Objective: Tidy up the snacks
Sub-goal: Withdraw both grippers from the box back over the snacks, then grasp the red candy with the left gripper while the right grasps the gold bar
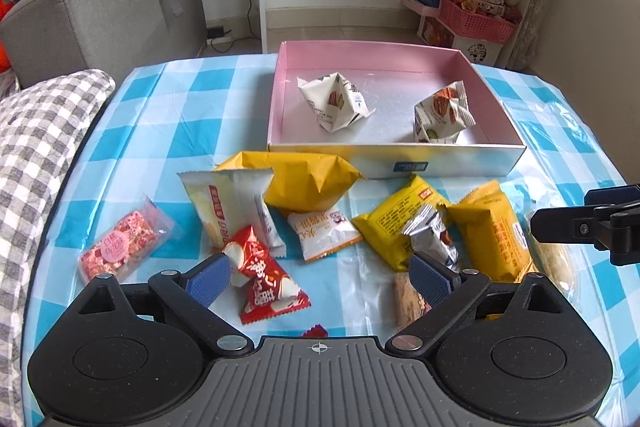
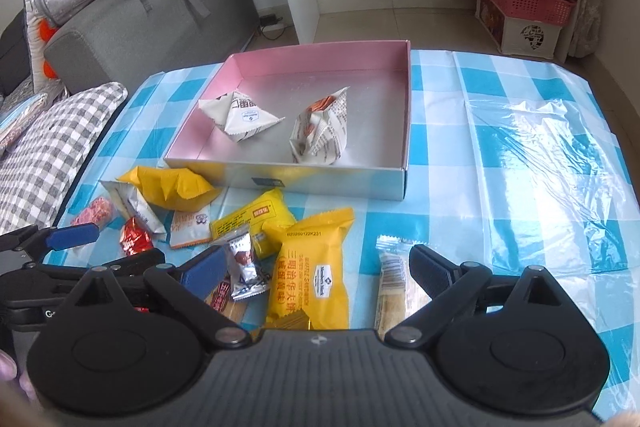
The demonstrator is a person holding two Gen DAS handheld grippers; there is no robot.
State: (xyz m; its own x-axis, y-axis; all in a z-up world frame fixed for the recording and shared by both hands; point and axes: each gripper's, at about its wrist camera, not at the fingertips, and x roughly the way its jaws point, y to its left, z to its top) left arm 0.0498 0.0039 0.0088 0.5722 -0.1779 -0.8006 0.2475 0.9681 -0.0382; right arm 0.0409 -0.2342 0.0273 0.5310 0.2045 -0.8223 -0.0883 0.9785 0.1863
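Observation:
A shallow box [image 1: 394, 155] [image 2: 288, 183] with pink inner walls stands on the blue checked tablecloth and holds two white crumpled packets [image 1: 336, 103] [image 1: 440, 117]. In front of it lie several loose snacks. My left gripper [image 1: 320, 277] is open low over them, with a red packet [image 1: 266, 283] beside its left pad and a silver packet [image 1: 430, 237] by its right pad. My right gripper [image 2: 316, 267] is open too, straddling a yellow wafer packet [image 2: 316, 267], with a clear-wrapped cracker bar [image 2: 392, 287] against its right finger. Neither gripper holds anything.
A big yellow bag [image 1: 308, 183], a white packet [image 1: 236, 211], a pink nougat bar [image 1: 120, 247] and smaller yellow packets [image 1: 396, 227] lie scattered. A checked cushion [image 1: 40, 147] borders the table's left edge. A grey sofa and white shelves stand behind.

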